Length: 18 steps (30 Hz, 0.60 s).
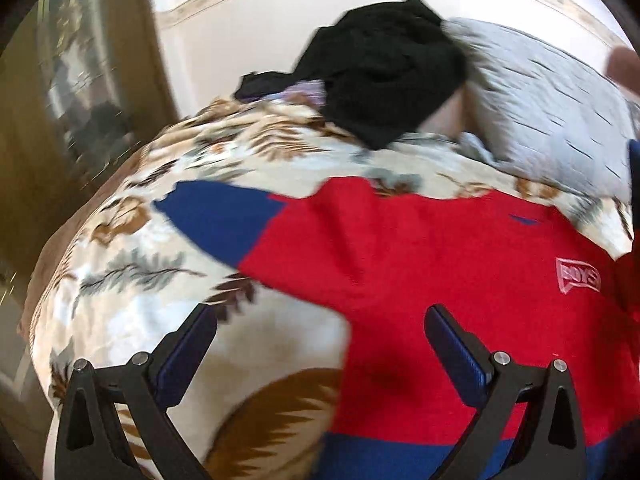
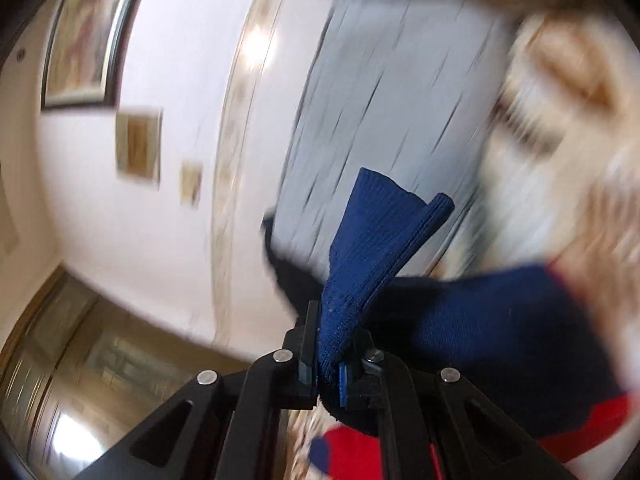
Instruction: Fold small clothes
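Observation:
A small red sweater (image 1: 420,264) with blue sleeves and a blue hem lies spread on a leaf-patterned blanket (image 1: 132,264). Its left blue sleeve (image 1: 216,220) stretches out to the left. My left gripper (image 1: 320,336) hovers open above the sweater's lower left part, with nothing between its fingers. In the right wrist view my right gripper (image 2: 329,360) is shut on the blue ribbed cuff (image 2: 372,248) of the other sleeve and holds it up off the bed. The red body (image 2: 352,456) hangs below it.
A heap of black clothes (image 1: 384,68) lies at the far end of the blanket, beside a grey speckled pillow (image 1: 552,104). A white wall with framed pictures (image 2: 84,36) stands behind the bed. A wooden cabinet (image 1: 64,112) is at the left.

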Each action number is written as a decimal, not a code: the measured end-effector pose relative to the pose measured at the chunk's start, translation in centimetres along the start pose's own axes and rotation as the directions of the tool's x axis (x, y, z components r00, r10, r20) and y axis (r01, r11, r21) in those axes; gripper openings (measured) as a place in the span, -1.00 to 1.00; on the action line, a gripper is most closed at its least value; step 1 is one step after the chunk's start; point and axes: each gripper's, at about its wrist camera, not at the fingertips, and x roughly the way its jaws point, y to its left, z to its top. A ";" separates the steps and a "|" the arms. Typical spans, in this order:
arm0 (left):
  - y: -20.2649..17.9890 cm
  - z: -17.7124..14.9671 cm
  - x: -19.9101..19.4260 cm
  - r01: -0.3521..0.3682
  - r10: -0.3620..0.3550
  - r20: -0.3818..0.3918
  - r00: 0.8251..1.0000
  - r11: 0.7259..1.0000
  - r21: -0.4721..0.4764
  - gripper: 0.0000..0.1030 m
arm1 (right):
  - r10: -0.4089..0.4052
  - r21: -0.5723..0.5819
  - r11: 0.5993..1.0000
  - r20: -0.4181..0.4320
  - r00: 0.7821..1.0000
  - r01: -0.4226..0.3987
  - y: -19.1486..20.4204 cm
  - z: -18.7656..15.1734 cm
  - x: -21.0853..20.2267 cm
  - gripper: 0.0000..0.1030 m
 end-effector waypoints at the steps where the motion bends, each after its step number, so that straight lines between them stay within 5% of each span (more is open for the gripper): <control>1: 0.7 0.1 0.1 -0.008 0.008 -0.001 1.000 1.000 -0.007 1.00 | 0.005 -0.013 1.000 -0.059 0.998 -0.006 0.6 -2.2 2.7 -0.83; 4: 3.5 0.2 0.7 -0.058 0.058 -0.006 0.998 0.997 -0.047 1.00 | -0.004 -0.018 1.000 -0.200 0.980 0.001 0.8 -7.9 8.5 -0.74; 6: 5.0 0.4 1.0 -0.056 0.055 -0.014 0.998 0.994 -0.095 1.00 | 0.004 0.003 1.000 -0.303 0.953 -0.003 0.6 -12.1 10.9 -0.37; 8: 6.0 0.6 1.0 -0.047 0.046 -0.011 0.999 0.990 -0.134 1.00 | 0.005 -0.006 1.000 -0.420 0.908 -0.008 0.8 -15.1 12.5 0.75; 13: 4.5 0.9 1.1 0.013 -0.014 -0.009 1.000 0.995 -0.103 1.00 | -0.036 -0.102 0.995 -0.400 0.916 -0.005 2.1 -14.0 8.8 0.75; 15: 3.5 0.9 1.2 0.066 -0.068 -0.017 0.998 0.994 -0.090 1.00 | -0.123 -0.194 0.979 -0.338 0.933 0.059 3.1 -13.4 5.6 0.74; 18: 1.8 1.1 1.7 0.115 -0.116 -0.022 0.993 0.991 -0.072 0.96 | -0.265 -0.314 0.933 -0.267 0.927 0.176 3.8 -12.0 2.2 0.62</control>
